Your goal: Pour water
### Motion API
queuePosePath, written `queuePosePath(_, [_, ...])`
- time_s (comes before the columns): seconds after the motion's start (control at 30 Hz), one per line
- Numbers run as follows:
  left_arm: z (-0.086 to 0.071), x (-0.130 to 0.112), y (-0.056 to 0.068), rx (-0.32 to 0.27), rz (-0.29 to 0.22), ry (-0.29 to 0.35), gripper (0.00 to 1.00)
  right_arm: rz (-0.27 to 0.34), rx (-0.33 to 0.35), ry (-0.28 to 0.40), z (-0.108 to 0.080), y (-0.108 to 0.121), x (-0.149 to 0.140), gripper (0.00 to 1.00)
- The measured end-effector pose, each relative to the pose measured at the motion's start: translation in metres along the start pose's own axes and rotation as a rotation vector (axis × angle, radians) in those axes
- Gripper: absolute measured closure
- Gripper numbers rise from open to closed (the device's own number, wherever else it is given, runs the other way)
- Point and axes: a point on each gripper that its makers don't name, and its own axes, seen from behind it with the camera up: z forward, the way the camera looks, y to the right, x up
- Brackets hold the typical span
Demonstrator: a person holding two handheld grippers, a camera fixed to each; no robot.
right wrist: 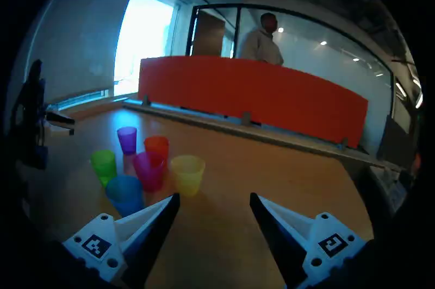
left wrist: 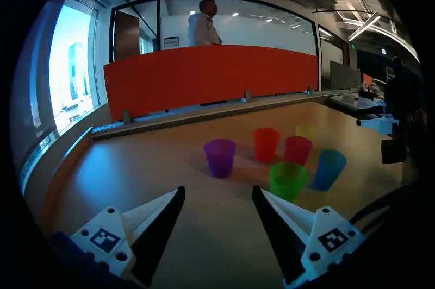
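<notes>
Hovering over a light wooden table (left wrist: 136,180) with left gripper (left wrist: 218,190) spread wide and holding nothing; same for right gripper (right wrist: 213,195), wide open and empty. Facing six small translucent plastic cups bunched mid-table, a little ahead of both tools: purple cup (left wrist: 219,157), orange cup (left wrist: 266,144), magenta cup (left wrist: 298,149), yellow cup (left wrist: 307,131), green cup (left wrist: 287,179), blue cup (left wrist: 329,168). Can't make out a water level in any of them, so can't say which to pour from or into. Main risk, judging by the packing: clipping a neighbour on the way in. Packed close, can't tell whether touching; probably light and easy to tip. Could knock the next cup while sliding open fingers around one, and start a spill. Would go for purple or green from the left side, yellow or blue from the right, as the nearest outer ones. Second risk: squeezing thin plastic too hard and buckling it, or too soft and losing it mid-tilt. Third: tilting over the crowd and splashing the wrong cup. Around: long orange partition panel (left wrist: 212,77) along the far table edge, person (left wrist: 202,28) standing behind it, bright window (left wrist: 70,71) to one side, all well apart from the work. Nothing between fingers and cups but bare tabletop. Dark hardware (right wrist: 32,120) at the edge of the right gripper view, too dim to identify.
</notes>
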Motion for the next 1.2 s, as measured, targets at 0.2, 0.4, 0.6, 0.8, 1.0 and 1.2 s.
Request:
queuePosePath(0.2, [-0.008,0.021,-0.004,0.042,-0.057,0.094,0.08,0.050,-0.100,0.124,0.000,0.018,0.027,0.00])
queuePosePath(0.4, [-0.018,0.043,-0.016,0.095,-0.107,0.203,0.08,0.085,-0.173,0.219,-0.007,0.028,0.046,0.00])
queuePosePath(0.6, [-0.025,0.056,-0.026,0.137,-0.116,0.284,0.08,0.122,-0.252,0.287,-0.017,0.040,0.057,0.00])
queuePosePath(0.8, [-0.025,0.056,-0.033,0.168,-0.142,0.320,0.08,0.122,-0.268,0.278,-0.017,0.037,0.052,0.00])
queuePosePath(1.0, [-0.024,0.056,-0.042,0.210,-0.128,0.340,0.08,0.141,-0.271,0.270,-0.015,0.033,0.049,0.00])
queuePosePath(1.2, [-0.023,0.057,-0.047,0.243,-0.101,0.360,0.08,0.153,-0.277,0.241,-0.012,0.033,0.044,0.00])
